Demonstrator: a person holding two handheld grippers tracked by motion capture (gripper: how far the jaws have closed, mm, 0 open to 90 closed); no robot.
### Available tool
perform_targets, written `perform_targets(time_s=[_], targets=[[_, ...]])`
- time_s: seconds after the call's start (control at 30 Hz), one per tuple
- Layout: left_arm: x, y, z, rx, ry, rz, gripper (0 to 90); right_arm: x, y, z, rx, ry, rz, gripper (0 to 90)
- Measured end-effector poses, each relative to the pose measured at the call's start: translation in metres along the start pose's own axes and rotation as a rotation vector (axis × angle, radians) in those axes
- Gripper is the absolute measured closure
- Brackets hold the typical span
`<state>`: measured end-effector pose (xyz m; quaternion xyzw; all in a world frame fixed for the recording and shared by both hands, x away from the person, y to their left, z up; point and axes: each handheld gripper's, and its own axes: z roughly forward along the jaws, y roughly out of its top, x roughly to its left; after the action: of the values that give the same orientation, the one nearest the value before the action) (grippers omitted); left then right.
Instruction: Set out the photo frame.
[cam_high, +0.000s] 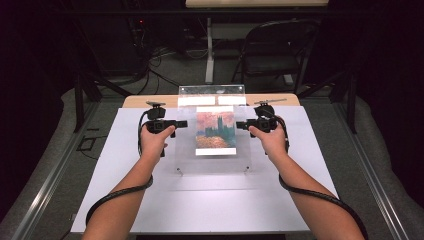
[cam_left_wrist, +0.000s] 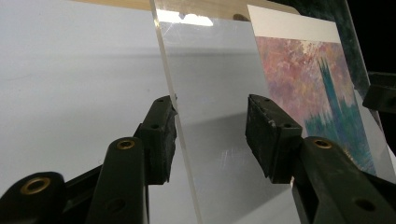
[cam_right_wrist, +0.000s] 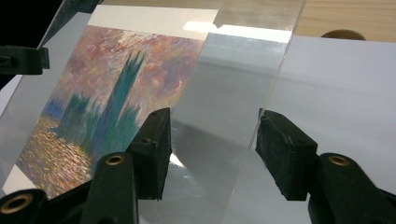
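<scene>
Clear acrylic frame with painting print — teal towers, pink sky, no legible writing or brand — lies mid-bench on white sheet. Left tongs at frame's 9 o'clock edge, right tongs at 3 o'clock edge. Both tongs straddle acrylic edge, pads apart, one jaw near or touching, not clamped. Second acrylic piece at 12 o'clock.
</scene>
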<state>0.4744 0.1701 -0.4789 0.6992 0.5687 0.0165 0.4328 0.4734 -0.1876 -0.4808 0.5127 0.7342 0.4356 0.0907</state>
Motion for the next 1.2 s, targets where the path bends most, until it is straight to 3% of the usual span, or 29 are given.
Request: perform_targets(time_s=[0.83,1.2], targets=[[-0.009,-0.004,-0.019,-0.021,-0.008,0.033,57.4,0.009,-0.001,-0.018,-0.029,0.0,-0.033,51.3],[-0.016,-0.009,-0.035,-0.034,-0.023,0.071,60.8,0.016,-0.004,-0.035,-0.05,0.007,-0.062,56.4]])
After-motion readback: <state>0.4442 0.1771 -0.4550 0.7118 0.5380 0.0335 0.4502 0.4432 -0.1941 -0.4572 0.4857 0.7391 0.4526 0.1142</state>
